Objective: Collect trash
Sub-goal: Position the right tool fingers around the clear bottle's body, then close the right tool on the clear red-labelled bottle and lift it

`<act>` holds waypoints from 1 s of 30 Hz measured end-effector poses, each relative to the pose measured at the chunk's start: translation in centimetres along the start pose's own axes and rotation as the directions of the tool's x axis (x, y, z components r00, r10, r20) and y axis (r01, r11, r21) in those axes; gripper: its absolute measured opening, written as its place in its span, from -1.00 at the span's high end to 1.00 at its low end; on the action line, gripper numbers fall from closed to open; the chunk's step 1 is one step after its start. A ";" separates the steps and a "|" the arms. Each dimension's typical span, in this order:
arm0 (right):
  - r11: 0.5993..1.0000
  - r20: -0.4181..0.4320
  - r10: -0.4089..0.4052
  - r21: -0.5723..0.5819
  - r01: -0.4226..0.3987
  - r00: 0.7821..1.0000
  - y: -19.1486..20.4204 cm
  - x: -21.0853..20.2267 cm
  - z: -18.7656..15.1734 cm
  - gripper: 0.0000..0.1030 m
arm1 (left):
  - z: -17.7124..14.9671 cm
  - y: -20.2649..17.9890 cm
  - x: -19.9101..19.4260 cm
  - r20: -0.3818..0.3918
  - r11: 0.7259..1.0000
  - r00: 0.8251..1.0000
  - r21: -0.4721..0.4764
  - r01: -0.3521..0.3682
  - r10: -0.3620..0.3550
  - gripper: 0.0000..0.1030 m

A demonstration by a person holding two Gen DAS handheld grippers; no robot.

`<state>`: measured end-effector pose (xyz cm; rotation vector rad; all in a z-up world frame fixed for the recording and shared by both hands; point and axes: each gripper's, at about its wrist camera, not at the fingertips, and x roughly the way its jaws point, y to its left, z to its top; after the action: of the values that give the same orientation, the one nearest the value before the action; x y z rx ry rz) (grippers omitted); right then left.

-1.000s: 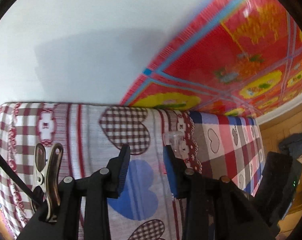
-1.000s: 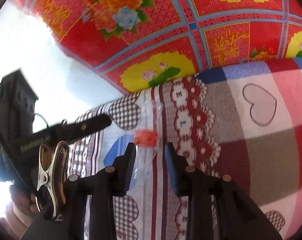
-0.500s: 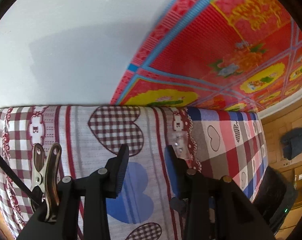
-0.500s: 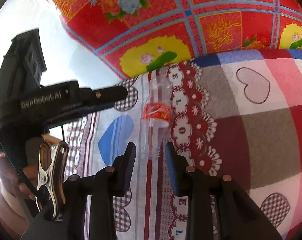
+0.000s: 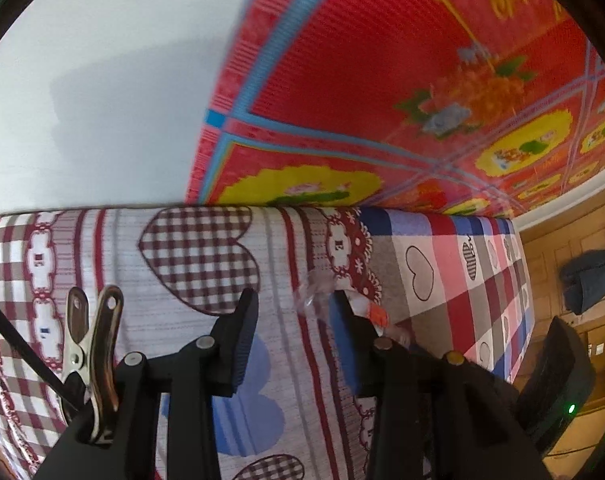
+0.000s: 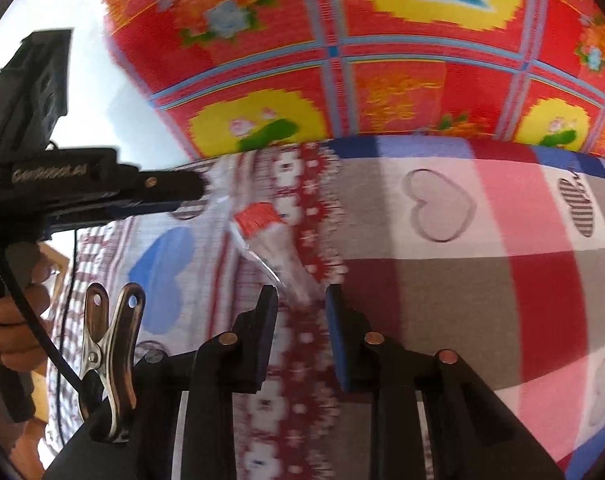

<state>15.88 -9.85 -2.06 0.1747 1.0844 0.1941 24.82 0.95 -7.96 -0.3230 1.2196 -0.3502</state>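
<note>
Right tongs (image 6: 300, 304) closing — clear bottle (image 6: 270, 236) between, on bedsheet (image 6: 462, 280).

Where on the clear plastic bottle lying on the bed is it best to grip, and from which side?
Probably from above, across the clear body of the plastic bottle, just below its red label. It lies flat and slanted on the bedsheet, so the fingers should straddle its round sides. The right hand-held gripper is closing with the bottle's near end between its fingers.
</note>
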 end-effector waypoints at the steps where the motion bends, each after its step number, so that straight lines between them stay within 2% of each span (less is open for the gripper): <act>1: 1.000 0.006 -0.007 0.007 0.007 1.000 -0.5 -0.1 0.1 0.50 | -0.1 -0.3 0.2 -0.003 1.000 1.000 0.004 0.002 -0.002 0.27; 4: 1.000 0.012 -0.016 0.023 0.015 1.000 -2.1 0.5 1.0 0.49 | -0.3 -1.0 0.6 -0.009 1.000 1.000 0.023 0.000 0.000 0.27; 12: 0.997 0.017 0.050 0.057 -0.051 0.999 -3.4 0.7 2.5 0.49 | -0.8 -2.0 1.1 0.006 1.000 1.000 0.014 -0.010 0.010 0.27; 16: 0.995 0.033 0.058 0.084 -0.060 0.998 -3.8 0.8 4.2 0.33 | -1.2 -2.4 1.5 0.013 1.000 1.000 0.007 -0.003 0.003 0.27; 22: 0.986 0.059 0.093 0.134 -0.100 0.994 -5.7 0.5 5.8 0.32 | -1.4 -3.3 2.2 0.010 1.000 1.000 0.029 -0.001 0.001 0.31; 30: 0.975 0.087 0.139 0.165 -0.152 0.986 -5.5 1.0 5.6 0.32 | -0.8 -3.6 2.9 0.022 0.998 0.999 0.040 -0.043 0.043 0.33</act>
<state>21.69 -15.17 -1.70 0.4138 1.0140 0.2242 24.63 -3.60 -9.11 -0.2645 1.1951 -0.3332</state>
